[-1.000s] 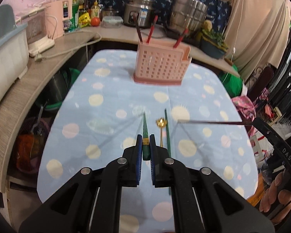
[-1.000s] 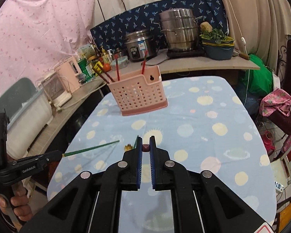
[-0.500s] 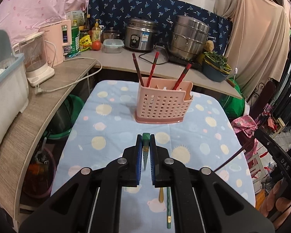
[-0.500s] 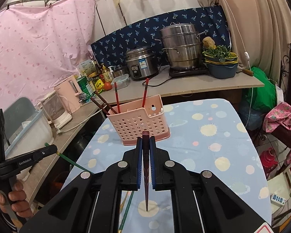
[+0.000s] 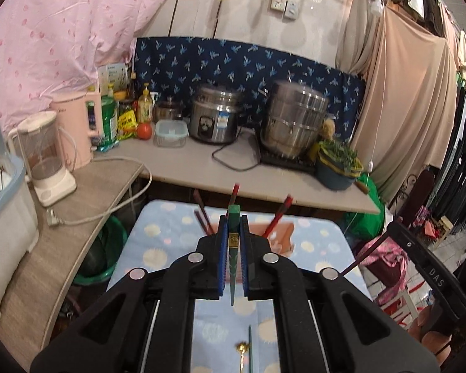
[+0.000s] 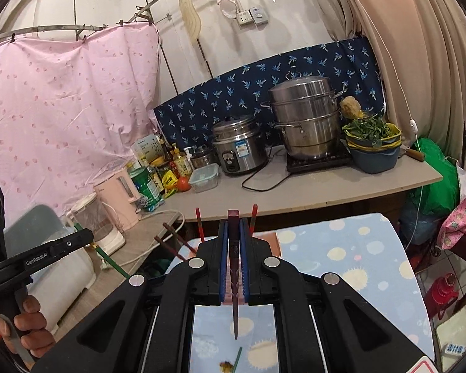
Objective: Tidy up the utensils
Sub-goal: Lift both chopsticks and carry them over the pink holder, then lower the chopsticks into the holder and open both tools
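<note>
In the left wrist view my left gripper [image 5: 233, 220] is shut on a green chopstick [image 5: 232, 267], thick end up, tip hanging over the table. The pink slotted basket [image 5: 284, 233] stands just behind it, holding several red and dark chopsticks [image 5: 278, 216]. My right gripper [image 6: 234, 227] is shut on a dark red chopstick [image 6: 235, 310] that also hangs tip down; the basket [image 6: 270, 237] is mostly hidden behind its fingers. Another green chopstick [image 5: 250, 348] and a gold spoon [image 5: 242, 350] lie on the blue spotted tablecloth [image 5: 158, 248]. Each view shows the other gripper at its edge.
A counter runs behind and left of the table with a rice cooker [image 5: 216, 118], a steel steamer pot [image 5: 295, 124], a pink kettle [image 5: 77, 127], a blender [image 5: 48, 164], bottles and a basin of greens [image 5: 337, 164]. A white cord [image 5: 108, 208] trails across the counter.
Both grippers have risen off the table and moved toward the basket. Each chopstick now hangs tip down between its fingers. The views have tilted up to the wall.
</note>
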Tool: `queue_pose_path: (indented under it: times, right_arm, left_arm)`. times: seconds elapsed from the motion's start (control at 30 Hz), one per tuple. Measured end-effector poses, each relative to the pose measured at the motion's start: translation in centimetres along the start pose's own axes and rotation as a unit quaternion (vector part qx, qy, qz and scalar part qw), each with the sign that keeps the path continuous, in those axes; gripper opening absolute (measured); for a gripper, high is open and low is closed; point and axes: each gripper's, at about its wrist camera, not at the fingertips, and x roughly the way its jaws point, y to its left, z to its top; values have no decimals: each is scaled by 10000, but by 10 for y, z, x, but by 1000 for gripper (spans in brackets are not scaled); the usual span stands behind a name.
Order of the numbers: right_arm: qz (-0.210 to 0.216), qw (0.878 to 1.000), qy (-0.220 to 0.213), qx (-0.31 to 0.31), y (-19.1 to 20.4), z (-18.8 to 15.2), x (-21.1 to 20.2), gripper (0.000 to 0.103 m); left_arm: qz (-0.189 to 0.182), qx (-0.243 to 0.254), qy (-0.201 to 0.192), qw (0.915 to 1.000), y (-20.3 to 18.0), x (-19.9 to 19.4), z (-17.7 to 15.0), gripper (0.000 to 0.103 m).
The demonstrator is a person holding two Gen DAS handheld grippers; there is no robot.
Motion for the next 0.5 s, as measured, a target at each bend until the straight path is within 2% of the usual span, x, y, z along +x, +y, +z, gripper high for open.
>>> queue_pose_path:
  times: [0.23, 0.4, 0.5]
  right_arm:
    - [17, 9995, -321, -14, 12, 46, 39, 7]
    - [-45, 9993, -361, 25, 11, 63, 70, 7]
    - [-102, 9995, -304, 27, 9, 64, 91, 7]
  left_arm:
    - [30, -13, -399, 9992, -9, 21, 46, 7]
    - [133, 33, -608, 9981, -12, 45, 65, 7]
    - [190, 18, -511, 9985, -11, 65, 68, 7]
